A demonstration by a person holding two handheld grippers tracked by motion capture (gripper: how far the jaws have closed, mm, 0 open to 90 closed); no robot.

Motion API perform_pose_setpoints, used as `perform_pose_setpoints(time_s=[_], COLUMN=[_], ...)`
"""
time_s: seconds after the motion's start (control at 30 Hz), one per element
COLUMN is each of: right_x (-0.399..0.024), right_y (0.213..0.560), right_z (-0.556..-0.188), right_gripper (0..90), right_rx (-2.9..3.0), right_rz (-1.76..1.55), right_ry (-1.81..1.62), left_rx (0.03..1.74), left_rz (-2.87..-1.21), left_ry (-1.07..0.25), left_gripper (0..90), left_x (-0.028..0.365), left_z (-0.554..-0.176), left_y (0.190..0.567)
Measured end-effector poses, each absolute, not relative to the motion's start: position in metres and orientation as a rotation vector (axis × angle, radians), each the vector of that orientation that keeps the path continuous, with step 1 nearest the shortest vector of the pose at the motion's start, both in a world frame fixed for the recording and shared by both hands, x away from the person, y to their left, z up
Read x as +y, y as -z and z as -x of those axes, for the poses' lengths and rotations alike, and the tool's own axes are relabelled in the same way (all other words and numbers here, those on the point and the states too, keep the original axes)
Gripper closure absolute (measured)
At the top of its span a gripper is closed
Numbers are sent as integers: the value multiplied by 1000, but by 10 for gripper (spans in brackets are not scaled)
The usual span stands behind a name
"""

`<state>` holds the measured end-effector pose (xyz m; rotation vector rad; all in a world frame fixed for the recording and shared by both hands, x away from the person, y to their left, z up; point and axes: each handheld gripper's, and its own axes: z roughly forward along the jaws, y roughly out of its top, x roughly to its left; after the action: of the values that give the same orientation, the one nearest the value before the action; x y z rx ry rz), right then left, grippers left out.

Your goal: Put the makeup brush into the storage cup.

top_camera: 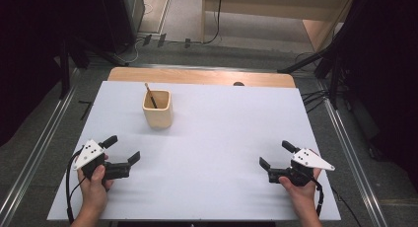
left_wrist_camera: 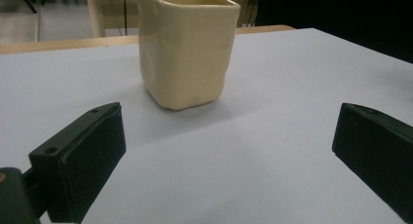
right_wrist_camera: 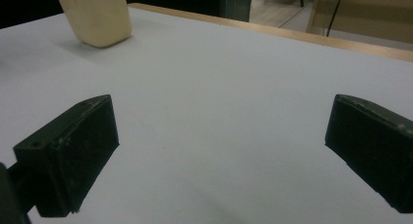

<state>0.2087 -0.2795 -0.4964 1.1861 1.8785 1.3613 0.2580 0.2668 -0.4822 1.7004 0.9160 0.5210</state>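
Nearest the lens, two hands at the near edge of the white table top (top_camera: 207,138): left hand (top_camera: 93,187) wrapped round the left gripper (top_camera: 122,149), right hand (top_camera: 301,186) wrapped round the right gripper (top_camera: 276,154); both low over the board, well apart from each other, one towards each near corner; grey three-cornered plate on top of each; black cable trailing back from each along the forearm.

Left gripper: jaws spread wide, released, nothing between them but bare white board; aimed at the cream cup (top_camera: 157,109), near it but not touching; in the left gripper view, cup (left_wrist_camera: 187,46) upright straight ahead, between the lines of the two jaws and beyond their tips, its shadow falling towards the camera.

Right gripper: jaws likewise parted wide and empty, grasping nothing; well apart from the cup, off to the cup's right and nearer the person; in the right gripper view, only the lower part of the cup (right_wrist_camera: 95,14) seen, at the upper left, far across the board.

Cup itself: squarish, rounded corners, standing upright on the left half of the board, towards the far edge; thin wooden stick (top_camera: 149,93) leaning inside it, upper end poking above the rim at the cup's far left corner, dark at its lower part.

Beyond the cup: strip of bare wood (top_camera: 197,76) along the far edge of the board; grey floor and dark stands further back.
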Motion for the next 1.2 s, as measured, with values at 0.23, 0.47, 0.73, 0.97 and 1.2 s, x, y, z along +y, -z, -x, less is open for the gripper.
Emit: perform_pose_setpoints(time_s=[0.23,0.47,0.73,0.97,1.2], right_x=[-280,-281,-283,-285,-286], right_y=[495,495,494,494,494], right_z=[-208,-207,-207,-206,-206], right_gripper=[0,0,0,0,0], right_rx=[1872,1866,1853,1842,1837], right_rz=[-1184,-1181,-1196,-1205,-1207], right_ry=[-1366,-1370,-1363,-1363,-1365], left_rx=[919,904,901,927,932], left_rz=[-1712,-1726,-1741,-1710,-1717], left_ry=[-524,-527,-533,-534,-520], left_gripper=[0,0,0,0,0], left_x=[272,276,289,301,300], left_z=[-251,-242,-237,-236,-238], left_y=[483,481,482,480,482])
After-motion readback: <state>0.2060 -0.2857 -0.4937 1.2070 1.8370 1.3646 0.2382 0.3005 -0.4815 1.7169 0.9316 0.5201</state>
